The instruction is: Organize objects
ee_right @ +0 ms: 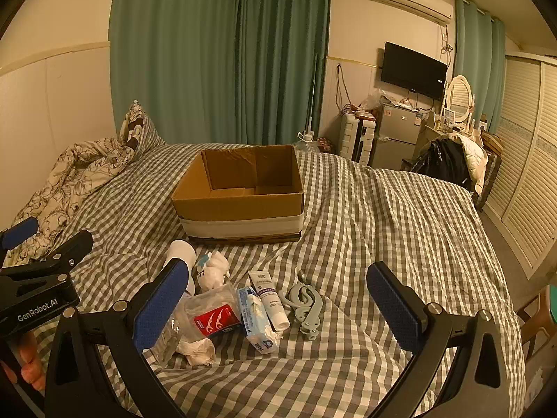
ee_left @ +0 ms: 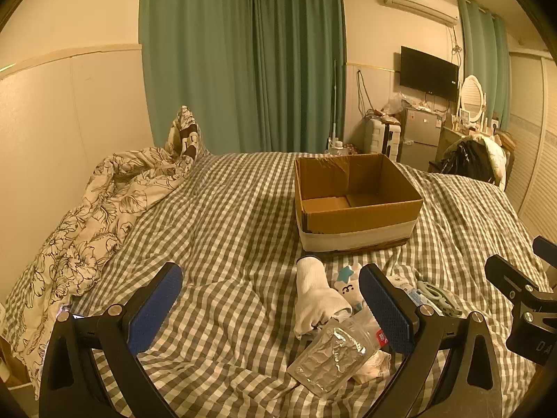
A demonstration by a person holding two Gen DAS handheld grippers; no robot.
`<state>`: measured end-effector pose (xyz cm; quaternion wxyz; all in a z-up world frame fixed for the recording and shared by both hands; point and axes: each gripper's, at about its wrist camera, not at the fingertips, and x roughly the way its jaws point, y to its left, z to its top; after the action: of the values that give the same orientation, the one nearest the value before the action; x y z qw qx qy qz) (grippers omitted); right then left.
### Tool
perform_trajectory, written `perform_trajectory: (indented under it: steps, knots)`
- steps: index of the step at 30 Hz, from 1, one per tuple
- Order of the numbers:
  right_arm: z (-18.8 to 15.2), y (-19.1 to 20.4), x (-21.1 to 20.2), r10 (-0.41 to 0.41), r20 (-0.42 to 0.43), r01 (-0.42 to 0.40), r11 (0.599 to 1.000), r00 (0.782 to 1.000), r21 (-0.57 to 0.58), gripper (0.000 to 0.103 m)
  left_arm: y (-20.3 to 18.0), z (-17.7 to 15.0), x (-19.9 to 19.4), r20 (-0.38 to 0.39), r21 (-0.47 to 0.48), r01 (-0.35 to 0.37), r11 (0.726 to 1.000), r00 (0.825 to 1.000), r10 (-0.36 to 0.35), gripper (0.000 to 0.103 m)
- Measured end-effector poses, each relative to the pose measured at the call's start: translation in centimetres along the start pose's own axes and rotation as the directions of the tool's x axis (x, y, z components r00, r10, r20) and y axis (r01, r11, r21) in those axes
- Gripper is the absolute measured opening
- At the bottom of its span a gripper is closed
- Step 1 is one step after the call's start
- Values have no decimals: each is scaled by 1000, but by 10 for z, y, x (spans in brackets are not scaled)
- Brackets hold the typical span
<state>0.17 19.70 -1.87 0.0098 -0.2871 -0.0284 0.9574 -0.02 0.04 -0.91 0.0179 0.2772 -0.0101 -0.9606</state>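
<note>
An empty open cardboard box [ee_left: 355, 202] [ee_right: 240, 191] stands on the checked bed. In front of it lies a small pile: a white sock [ee_left: 315, 296], a small white plush [ee_right: 213, 271], a foil packet [ee_left: 329, 362], a clear bag with a red floss pack [ee_right: 216, 318], a tissue pack [ee_right: 256, 317], a white tube [ee_right: 269, 297] and a grey clip [ee_right: 306, 304]. My left gripper [ee_left: 271, 308] is open and empty, just left of the pile. My right gripper [ee_right: 282, 308] is open and empty, hovering over the pile.
A flowered quilt [ee_left: 87, 230] is bunched along the bed's left side by the wall. Green curtains [ee_left: 243, 55] hang behind the bed. A fridge [ee_right: 397, 136], TV, dresser and louvred wardrobe doors [ee_right: 525, 181] line the right side.
</note>
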Motion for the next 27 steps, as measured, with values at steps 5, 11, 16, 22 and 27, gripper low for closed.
perform_trajectory:
  steps: [5,11,16,22,27]
  knots:
    - [0,1,0,0,0,0,1000,1000,-2,103,-1,1,0,2,3,-2,1000,1000,2,103]
    - [1,2,-1,0,-2,0,1000,1000,-6,103,-1,2,0,-2,10,-2,1000,1000,2,103]
    - [6,4,-8,-5,7,5,1000,1000,-15,103,-2,4,-3,-4,15,4,1000,1000,-4,103]
    - [9,4,-21,-5,22,6,1000,1000,-24,103,-3,4,-10,2,17,15,1000,1000,-15,103]
    - [8,2,-26,-5,24,5,1000,1000,-22,103,-6,4,-15,7,26,22,999,1000,-22,103]
